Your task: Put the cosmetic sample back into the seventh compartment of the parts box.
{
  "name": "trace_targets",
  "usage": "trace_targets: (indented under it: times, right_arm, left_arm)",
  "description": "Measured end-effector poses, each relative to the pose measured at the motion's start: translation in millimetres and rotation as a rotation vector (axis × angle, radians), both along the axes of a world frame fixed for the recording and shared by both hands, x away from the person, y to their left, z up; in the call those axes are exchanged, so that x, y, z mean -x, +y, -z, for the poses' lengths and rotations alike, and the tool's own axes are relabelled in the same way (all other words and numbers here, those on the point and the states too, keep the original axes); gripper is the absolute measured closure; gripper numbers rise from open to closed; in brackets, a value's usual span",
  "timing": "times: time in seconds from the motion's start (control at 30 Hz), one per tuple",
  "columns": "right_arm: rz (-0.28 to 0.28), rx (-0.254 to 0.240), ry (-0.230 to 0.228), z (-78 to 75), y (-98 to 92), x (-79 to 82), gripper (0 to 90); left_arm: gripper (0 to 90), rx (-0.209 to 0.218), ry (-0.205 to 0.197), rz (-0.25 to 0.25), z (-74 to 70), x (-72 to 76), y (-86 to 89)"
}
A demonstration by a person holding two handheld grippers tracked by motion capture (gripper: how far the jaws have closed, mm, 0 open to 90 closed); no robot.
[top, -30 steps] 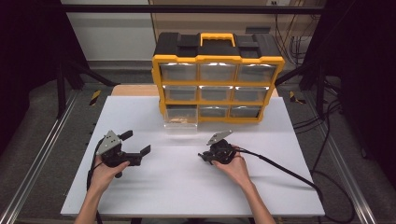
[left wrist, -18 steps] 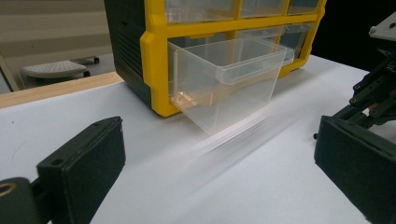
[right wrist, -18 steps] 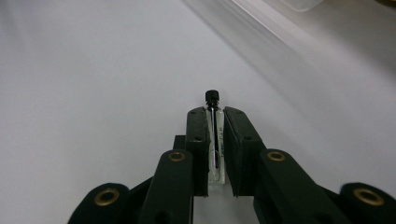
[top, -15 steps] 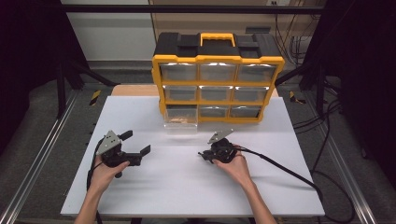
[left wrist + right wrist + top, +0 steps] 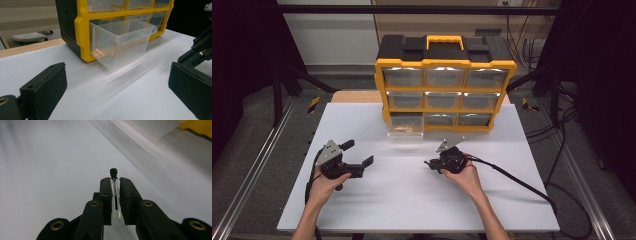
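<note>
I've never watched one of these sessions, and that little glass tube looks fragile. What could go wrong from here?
The right gripper pinches a small clear vial with a black cap between flat pads, so it could slip, or perhaps crack if squeezed harder. The clear drawer hangs pulled out of the yellow organizer; a bump might knock it free. The left gripper waits open close by, so the two could collide.

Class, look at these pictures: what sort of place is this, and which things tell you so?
Probably a lab or workshop test bench: a white table inside a metal frame, a yellow parts organiser with clear drawers, and cables trailing to hand-held claws.
</note>
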State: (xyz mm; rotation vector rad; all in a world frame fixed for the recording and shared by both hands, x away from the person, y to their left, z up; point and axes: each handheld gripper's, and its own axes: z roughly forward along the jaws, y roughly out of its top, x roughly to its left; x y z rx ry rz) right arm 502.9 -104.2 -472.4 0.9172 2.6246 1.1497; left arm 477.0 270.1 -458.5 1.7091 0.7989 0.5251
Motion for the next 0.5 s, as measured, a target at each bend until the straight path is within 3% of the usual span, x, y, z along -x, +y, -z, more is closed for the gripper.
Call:
trace_targets:
  times: [0.5]
  right_arm:
    - [-0.004, -0.026, -0.032, -16.6, -3.5, 0.9, 80.8]
  left_arm:
    - [2.0, -0.001, -0.001, -0.001, 0.0, 0.0, 0.4]
